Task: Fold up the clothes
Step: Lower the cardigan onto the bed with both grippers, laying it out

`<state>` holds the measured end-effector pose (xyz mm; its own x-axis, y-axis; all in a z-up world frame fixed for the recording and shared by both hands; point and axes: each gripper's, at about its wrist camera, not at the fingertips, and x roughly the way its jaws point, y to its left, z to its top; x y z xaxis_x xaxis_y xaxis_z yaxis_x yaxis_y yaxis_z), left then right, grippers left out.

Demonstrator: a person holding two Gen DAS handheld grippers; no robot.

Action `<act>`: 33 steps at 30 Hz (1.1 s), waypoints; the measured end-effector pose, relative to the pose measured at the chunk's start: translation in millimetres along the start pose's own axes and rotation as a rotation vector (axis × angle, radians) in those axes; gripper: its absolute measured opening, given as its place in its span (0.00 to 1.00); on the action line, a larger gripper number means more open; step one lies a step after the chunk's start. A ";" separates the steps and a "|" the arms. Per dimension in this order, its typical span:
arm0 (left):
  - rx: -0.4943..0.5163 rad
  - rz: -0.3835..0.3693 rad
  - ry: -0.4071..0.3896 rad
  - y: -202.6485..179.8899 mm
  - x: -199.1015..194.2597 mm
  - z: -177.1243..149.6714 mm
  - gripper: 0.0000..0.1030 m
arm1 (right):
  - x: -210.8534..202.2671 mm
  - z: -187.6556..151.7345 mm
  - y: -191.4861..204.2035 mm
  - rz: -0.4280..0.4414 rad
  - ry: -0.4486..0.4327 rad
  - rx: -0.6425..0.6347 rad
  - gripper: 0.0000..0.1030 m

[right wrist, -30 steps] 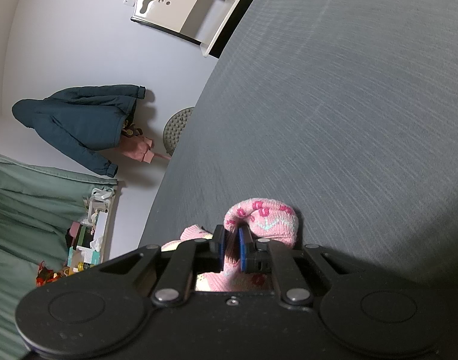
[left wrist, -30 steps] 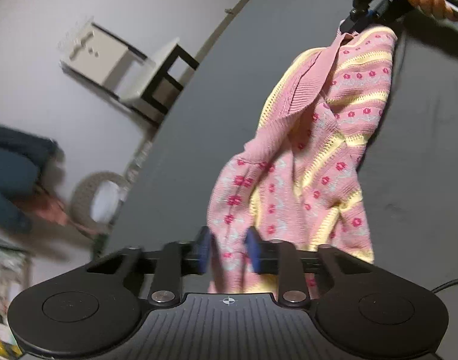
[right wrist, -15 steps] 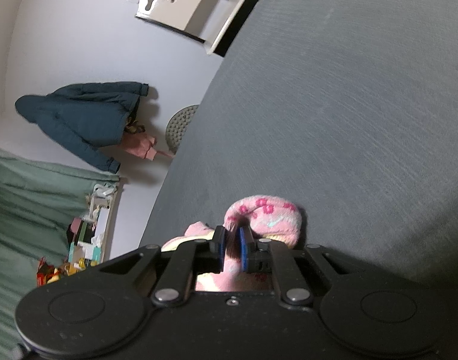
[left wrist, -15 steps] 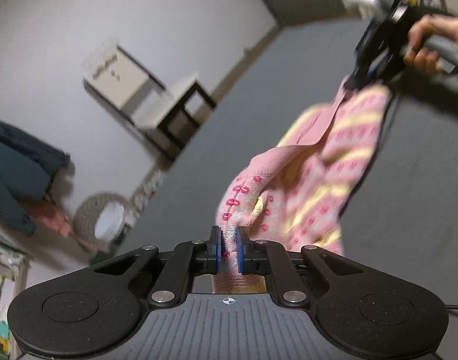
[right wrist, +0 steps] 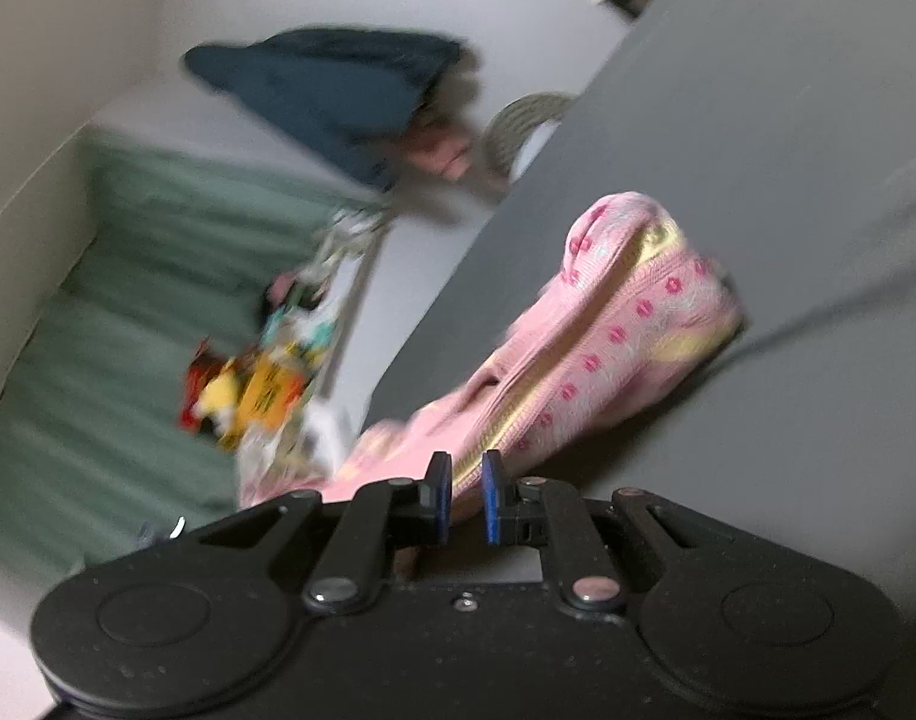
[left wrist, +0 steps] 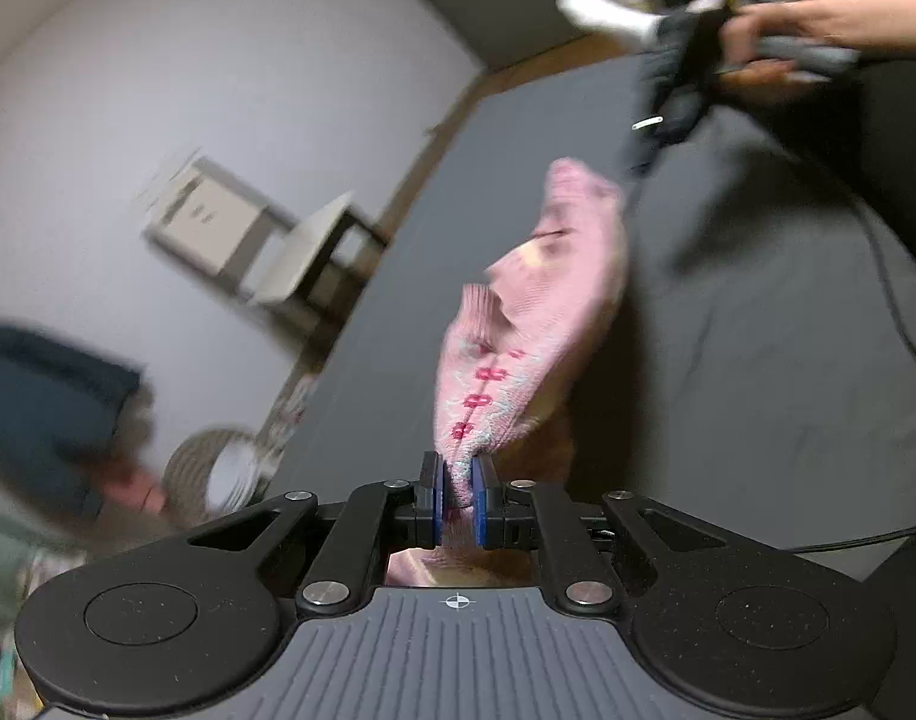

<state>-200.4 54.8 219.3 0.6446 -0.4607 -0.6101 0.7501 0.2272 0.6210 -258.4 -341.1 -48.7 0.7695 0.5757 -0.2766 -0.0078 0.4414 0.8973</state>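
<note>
Two sets of tongs hold one pink knitted sweater between them, above a dark grey tabletop. Nearest in the left wrist view, the left tongs are pinched narrow on an edge of the sweater, the blue pads pressing the knit from both sides. From there the garment rises away as a bunched, hanging strip with red flower marks and a pale yellow patch, clear of the tabletop for most of its length. At its far end the fabric reaches the right tongs, which are blurred in this view, gripped by a hand coming in from the upper right. A black cable trails over the tabletop on the right.

In the right wrist view, the right tongs are closed to a small gap with the sweater caught between the blue pads. The knit stretches away from them in a thick fold with yellow bands and pink flowers, over the grey tabletop.

Beyond the tabletop edge lie a round woven basket and a dark blue jacket against a pale wall. Farther off stands a small white side table. A green curtain hangs at the left of the right wrist view, with blurred colourful clutter beside it.
</note>
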 end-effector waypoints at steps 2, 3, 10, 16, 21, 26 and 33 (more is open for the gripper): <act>-0.051 0.029 0.015 10.2 -1.0 -10.5 0.09 | -5.1 -11.5 22.6 -0.108 0.006 -0.120 0.19; -0.058 0.037 0.020 12.4 2.4 -16.1 0.09 | -4.0 -13.4 35.1 -0.175 0.010 -0.204 0.26; -0.003 -0.008 -0.002 -12.1 13.6 -26.1 0.09 | 17.9 -26.1 116.9 -0.550 0.120 -0.931 0.34; -0.036 -0.062 -0.031 -46.9 5.1 -41.3 0.09 | 66.1 -51.6 138.5 -0.604 0.486 -1.767 0.35; -0.085 -0.057 -0.041 -54.1 1.7 -56.4 0.09 | 101.8 -65.8 124.6 -0.588 0.824 -2.353 0.35; -0.139 -0.056 -0.048 -57.5 -2.1 -71.3 0.09 | 125.8 -56.5 121.6 -0.515 1.022 -2.427 0.33; -0.163 -0.060 -0.063 -63.6 -6.3 -81.8 0.09 | 155.0 -65.6 95.2 -0.511 1.176 -2.569 0.14</act>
<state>-240.2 113.4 143.4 0.5913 -0.5290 -0.6087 0.8043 0.3310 0.4935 -181.7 -164.7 -28.7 0.6042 -0.1284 -0.7864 -0.7560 -0.4040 -0.5150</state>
